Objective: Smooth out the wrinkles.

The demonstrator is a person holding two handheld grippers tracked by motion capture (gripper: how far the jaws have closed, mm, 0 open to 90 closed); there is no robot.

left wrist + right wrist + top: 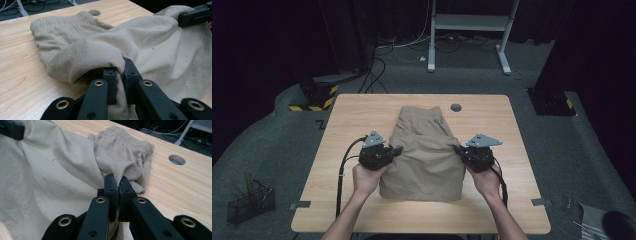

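Two black grippers flank the beige cotton shorts with the elastic waistband in the high view: my left gripper pinches their nine o'clock edge, my right gripper their three o'clock edge, on the pale wooden table. In the left gripper view, my jaws clamp a fabric fold. In the right gripper view, my jaws grip the cloth, with a round grey cable hole at two o'clock.
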